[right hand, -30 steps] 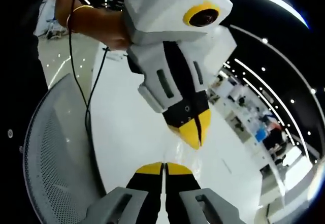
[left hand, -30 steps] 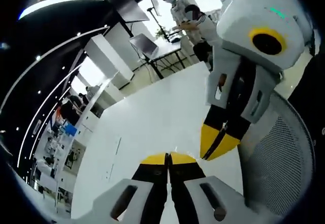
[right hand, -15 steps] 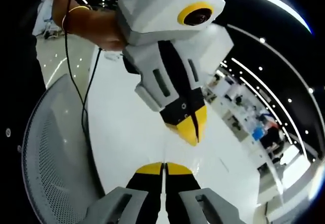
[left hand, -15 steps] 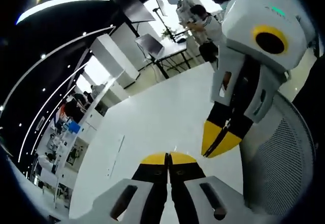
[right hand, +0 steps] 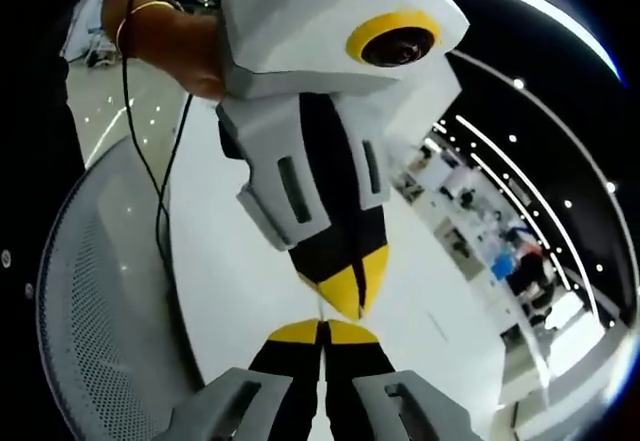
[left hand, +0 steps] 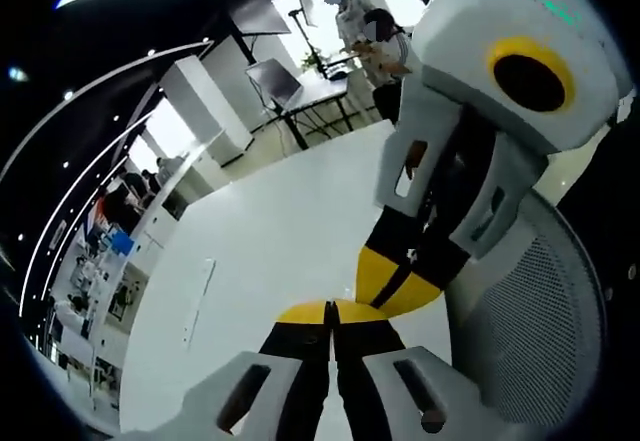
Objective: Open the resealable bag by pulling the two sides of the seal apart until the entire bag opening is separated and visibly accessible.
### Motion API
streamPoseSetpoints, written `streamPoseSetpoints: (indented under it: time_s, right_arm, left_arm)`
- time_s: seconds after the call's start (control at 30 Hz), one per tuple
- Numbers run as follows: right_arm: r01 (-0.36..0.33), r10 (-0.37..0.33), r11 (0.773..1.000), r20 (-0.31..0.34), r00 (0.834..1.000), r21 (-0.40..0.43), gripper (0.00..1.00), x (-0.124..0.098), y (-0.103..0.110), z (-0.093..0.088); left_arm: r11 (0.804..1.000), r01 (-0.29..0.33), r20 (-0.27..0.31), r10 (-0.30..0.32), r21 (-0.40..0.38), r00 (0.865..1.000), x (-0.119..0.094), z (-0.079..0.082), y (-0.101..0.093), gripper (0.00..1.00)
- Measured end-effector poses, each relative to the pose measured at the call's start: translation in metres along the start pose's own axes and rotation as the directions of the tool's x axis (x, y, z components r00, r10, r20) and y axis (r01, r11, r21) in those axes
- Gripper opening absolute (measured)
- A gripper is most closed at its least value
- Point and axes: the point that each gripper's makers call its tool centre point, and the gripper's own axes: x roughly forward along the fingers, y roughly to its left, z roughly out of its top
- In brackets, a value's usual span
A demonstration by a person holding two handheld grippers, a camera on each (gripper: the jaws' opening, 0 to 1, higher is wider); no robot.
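In the left gripper view, a white table [left hand: 250, 231] is seen on the left; the left gripper [left hand: 332, 311] is seen at the bottom, its 2 yellow tips pressed together; the right gripper [left hand: 393, 283] is seen just beside it, also squeezed closed; a mesh chair [left hand: 530, 331] is seen on the right. In the right gripper view, the left gripper is held by a hand [right hand: 190, 56]; the bag cannot be made out between the tips.
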Motion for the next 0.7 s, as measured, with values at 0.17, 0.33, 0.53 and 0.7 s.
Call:
streamPoseSetpoints:
  time_s: [0.17,0.33,0.53,0.7]
  right_arm:
    - [0.041,-0.041,0.999,-0.013,0.999,0.012,0.0,-0.001,-0.001,-0.001]
    - [-0.007,0.001,0.994,-0.057,0.998,-0.105,0.0,0.002,0.016,-0.006]
    - [-0.02,0.013,0.993,-0.06,0.998,-0.115,0.0,0.002,0.021,-0.007]
    - [-0.028,0.019,0.992,-0.07,0.997,-0.12,0.0,0.002,0.024,-0.009]
  left_arm:
    - [0.988,0.131,-0.031,-0.134,-0.087,0.99,0.007,-0.012,-0.034,0.02]
    - [0.972,0.224,-0.099,-0.231,-0.072,0.968,0.009,-0.028,-0.053,0.04]
    - [0.959,0.272,-0.133,-0.28,-0.079,0.951,0.01,-0.038,-0.063,0.02]
    - [0.956,0.277,-0.128,-0.289,-0.1,0.949,0.011,-0.041,-0.066,0.0]
